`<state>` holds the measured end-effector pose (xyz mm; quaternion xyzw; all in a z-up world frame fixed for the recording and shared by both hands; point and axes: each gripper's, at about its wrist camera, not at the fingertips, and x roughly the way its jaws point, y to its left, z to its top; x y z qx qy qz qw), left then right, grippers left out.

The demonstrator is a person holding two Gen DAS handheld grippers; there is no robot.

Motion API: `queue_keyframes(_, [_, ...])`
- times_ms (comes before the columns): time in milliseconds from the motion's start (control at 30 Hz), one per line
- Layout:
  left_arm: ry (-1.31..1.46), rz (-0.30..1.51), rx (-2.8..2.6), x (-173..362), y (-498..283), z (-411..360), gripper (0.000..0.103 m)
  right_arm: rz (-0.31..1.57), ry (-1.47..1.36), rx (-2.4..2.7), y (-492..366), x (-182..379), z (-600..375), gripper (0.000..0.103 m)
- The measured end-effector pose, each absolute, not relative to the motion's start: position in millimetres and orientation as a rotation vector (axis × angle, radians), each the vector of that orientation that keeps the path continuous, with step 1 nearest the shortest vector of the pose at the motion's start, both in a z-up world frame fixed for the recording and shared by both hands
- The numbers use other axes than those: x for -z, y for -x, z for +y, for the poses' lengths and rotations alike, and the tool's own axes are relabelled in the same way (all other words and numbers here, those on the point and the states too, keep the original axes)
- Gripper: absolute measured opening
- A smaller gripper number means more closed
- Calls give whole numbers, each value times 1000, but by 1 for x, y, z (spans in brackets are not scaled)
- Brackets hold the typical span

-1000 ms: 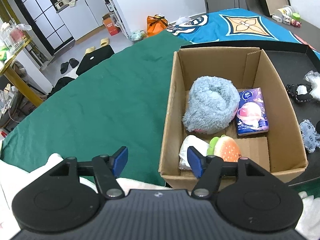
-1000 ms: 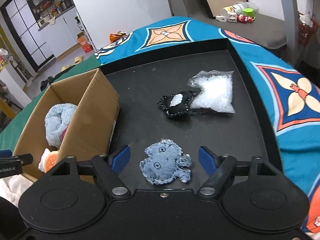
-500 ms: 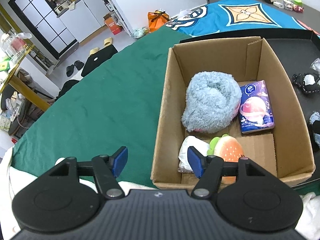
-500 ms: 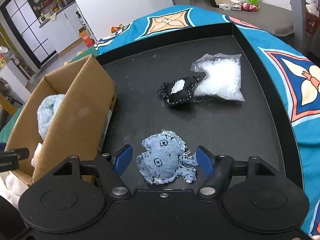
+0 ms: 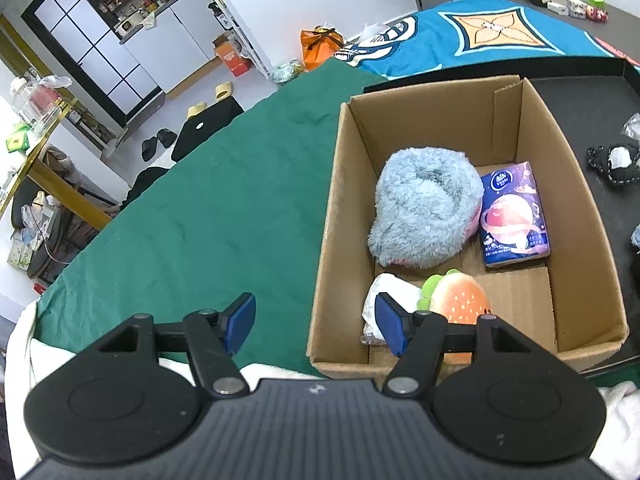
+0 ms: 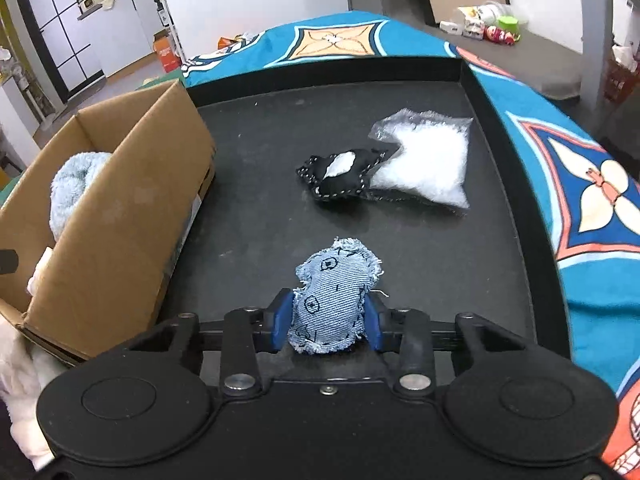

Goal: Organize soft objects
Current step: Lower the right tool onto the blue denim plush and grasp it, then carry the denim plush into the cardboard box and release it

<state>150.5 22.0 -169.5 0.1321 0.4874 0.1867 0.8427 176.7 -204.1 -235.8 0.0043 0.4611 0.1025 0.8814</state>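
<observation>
My right gripper [image 6: 326, 326] is shut on a frayed denim pouch [image 6: 334, 300] over the black tray [image 6: 400, 264]. Further back on the tray lie a black stitched pouch [image 6: 340, 174] and a clear bag of white filling [image 6: 426, 162]. The cardboard box [image 6: 120, 208] stands at the left of the tray. In the left wrist view the box [image 5: 568, 184] holds a fluffy blue plush [image 5: 426, 206], a purple tissue pack [image 5: 514, 216], a burger plush [image 5: 462, 300] and a white item [image 5: 384, 288]. My left gripper [image 5: 316, 320] is open and empty over the box's near left corner.
A green cloth [image 5: 192, 216] covers the table left of the box. A blue patterned cloth [image 6: 592, 208] lies right of and behind the tray. White fabric [image 5: 280, 370] lies at the near edge.
My right gripper moved forward and closed on the denim pouch. My left gripper drew back slightly and stayed open.
</observation>
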Motion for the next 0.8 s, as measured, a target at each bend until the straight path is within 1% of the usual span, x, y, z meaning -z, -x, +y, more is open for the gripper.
queue_keyframes(467, [-225,985,-380,160,-142,30,65,889,-46,-205,-173,199,-213,37])
queue_keyframes(800, [-179,964,-361,157,-138,35,65,797,-28,-240,-167,170,-205,37])
